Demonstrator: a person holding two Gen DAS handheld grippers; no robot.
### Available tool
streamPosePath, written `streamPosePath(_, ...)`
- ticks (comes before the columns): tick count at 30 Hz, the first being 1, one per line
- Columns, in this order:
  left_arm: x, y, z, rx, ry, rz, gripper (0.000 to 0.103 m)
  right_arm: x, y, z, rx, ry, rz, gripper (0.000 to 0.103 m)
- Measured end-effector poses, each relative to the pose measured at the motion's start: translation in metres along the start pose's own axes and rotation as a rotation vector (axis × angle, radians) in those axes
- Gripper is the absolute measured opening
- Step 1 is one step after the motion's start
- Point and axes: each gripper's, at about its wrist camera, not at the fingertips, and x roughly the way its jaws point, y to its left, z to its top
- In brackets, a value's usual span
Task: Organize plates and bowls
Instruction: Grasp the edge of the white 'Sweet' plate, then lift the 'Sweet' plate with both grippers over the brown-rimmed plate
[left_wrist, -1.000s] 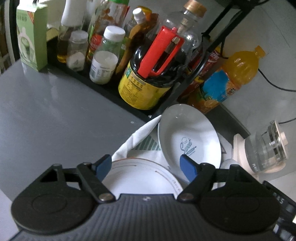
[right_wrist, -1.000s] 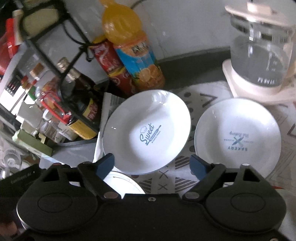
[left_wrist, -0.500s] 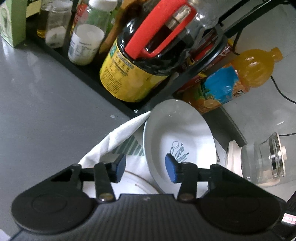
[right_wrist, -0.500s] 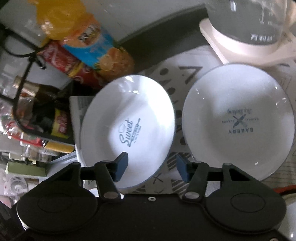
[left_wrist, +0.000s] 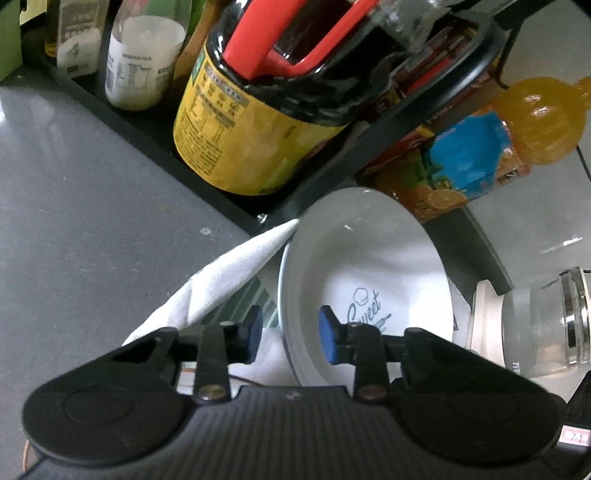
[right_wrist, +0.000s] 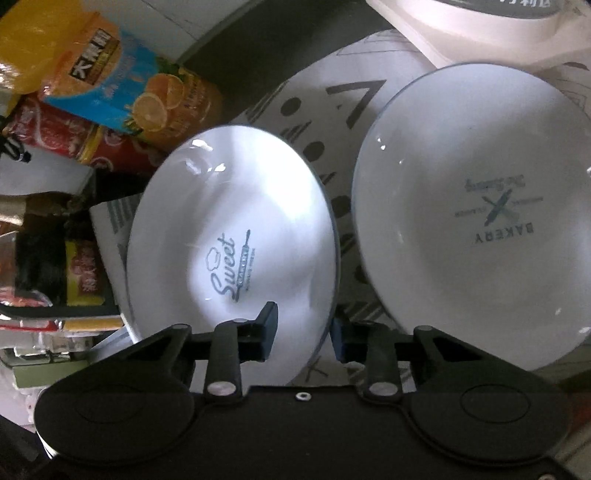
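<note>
A white bowl printed "Sweet" (left_wrist: 369, 266) (right_wrist: 236, 229) sits on a patterned cloth (right_wrist: 325, 96). My left gripper (left_wrist: 290, 334) is open, its jaws straddling the bowl's near left rim, one inside and one outside. My right gripper (right_wrist: 304, 334) is open, its jaws straddling the bowl's near right rim. A second white bowl printed "Bakery" (right_wrist: 476, 218) lies to the right of the first on the same cloth. Neither gripper visibly pinches the rim.
A black rack (left_wrist: 236, 206) holds a yellow-labelled dark jug (left_wrist: 255, 133) and jars just behind the bowl. An orange juice bottle (left_wrist: 491, 147) (right_wrist: 110, 77) lies behind it. A glass kettle on a cream base (left_wrist: 539, 325) (right_wrist: 480, 33) stands at right. Grey counter (left_wrist: 81, 221) lies left.
Both grippers have moved forward and down onto the "Sweet" bowl, and their jaws have narrowed from wide open to a small gap around its rim.
</note>
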Motion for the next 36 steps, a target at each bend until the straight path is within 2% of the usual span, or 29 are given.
streamPosePath(3,0.008,0.001,0.002,0.001,0.01,0.009,0.023,0.006,-0.002,0.002,0.013,-0.012,-0.013,0.024)
streamPosePath(6,0.017,0.005,0.002,-0.012,0.026,0.016,0.015,0.007,-0.002,0.002,0.031,-0.031,-0.011,0.024)
streamPosePath(11,0.023,0.003,0.0,-0.002,0.039,-0.017,0.008,0.008,0.001,-0.001,-0.005,-0.098,-0.034,0.017)
streamPosePath(16,0.018,-0.003,0.0,0.028,0.035,-0.018,0.007,-0.001,0.002,-0.006,-0.021,-0.136,-0.012,0.013)
streamPosePath(18,0.012,-0.005,0.0,0.046,0.027,-0.034,0.007,-0.014,0.001,-0.009,-0.038,-0.171,0.018,0.007)
streamPosePath(23,-0.002,-0.008,-0.001,0.099,0.025,-0.039,0.008,-0.035,0.002,-0.02,-0.085,-0.231,0.033,0.008)
streamPosePath(36,-0.042,-0.003,-0.014,0.175,0.019,-0.074,0.008,-0.069,0.001,-0.06,-0.083,-0.31,0.039,0.01)
